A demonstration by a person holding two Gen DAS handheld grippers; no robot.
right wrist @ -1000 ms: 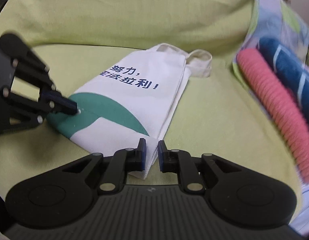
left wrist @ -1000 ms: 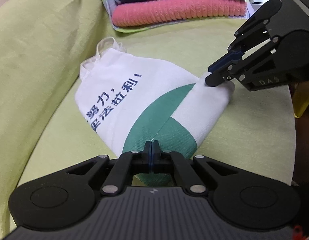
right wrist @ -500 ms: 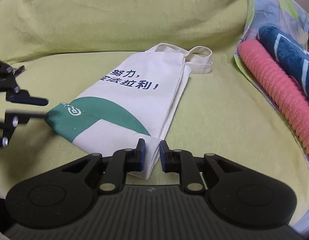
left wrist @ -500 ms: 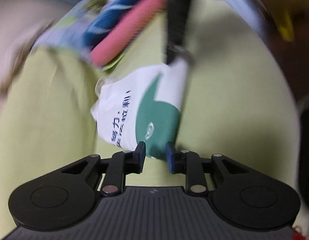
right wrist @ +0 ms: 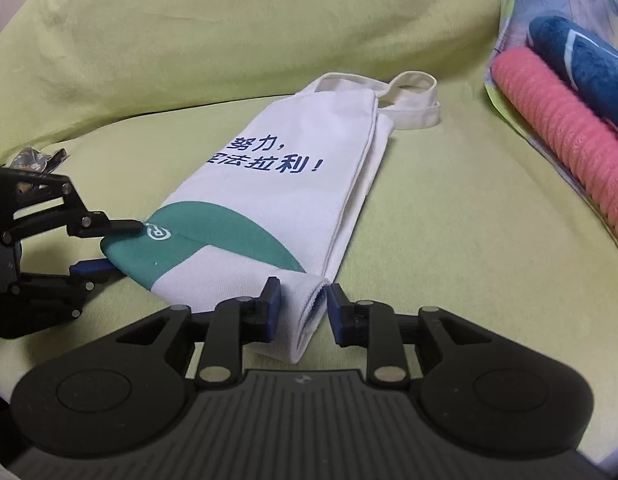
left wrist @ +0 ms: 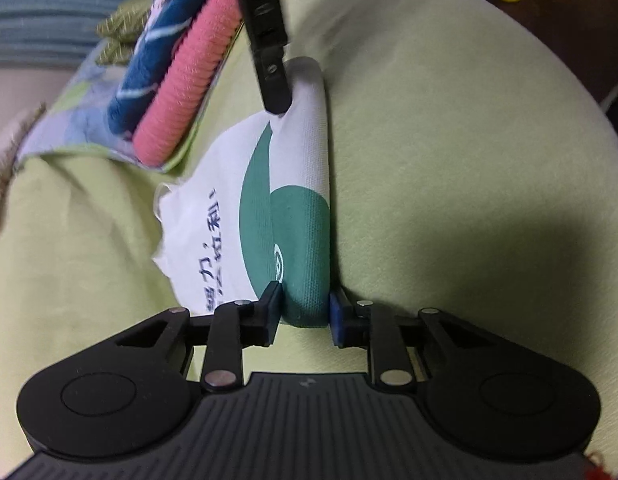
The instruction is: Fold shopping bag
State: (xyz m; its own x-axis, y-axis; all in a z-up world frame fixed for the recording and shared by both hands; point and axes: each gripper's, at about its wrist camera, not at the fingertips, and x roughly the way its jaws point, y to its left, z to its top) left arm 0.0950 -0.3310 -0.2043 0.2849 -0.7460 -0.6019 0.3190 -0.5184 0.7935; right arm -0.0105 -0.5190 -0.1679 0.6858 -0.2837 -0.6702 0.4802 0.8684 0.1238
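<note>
A white canvas shopping bag [right wrist: 293, 184] with a green patch and dark blue print lies folded lengthwise on a yellow-green cushion [right wrist: 449, 240]. Its bottom end is turned over into a loose roll [left wrist: 305, 216]. Its handles [right wrist: 413, 96] lie at the far end. My left gripper [left wrist: 305, 312] is open, its jaws on either side of the green end of the roll; it also shows in the right wrist view [right wrist: 121, 246]. My right gripper [right wrist: 303, 304] is open around the white end of the roll; one of its fingers [left wrist: 273, 80] shows in the left wrist view.
A stack of folded towels, pink [right wrist: 565, 152] and dark blue [right wrist: 581, 60], sits on a patterned cloth at the right of the cushion; the pink towel also shows in the left wrist view [left wrist: 185, 84]. The cushion's backrest [right wrist: 189, 24] rises behind the bag.
Both grippers have opened and let go of the rolled end of the bag. The left gripper has swung round to the green end of the roll. The bag now lies on the cushion.
</note>
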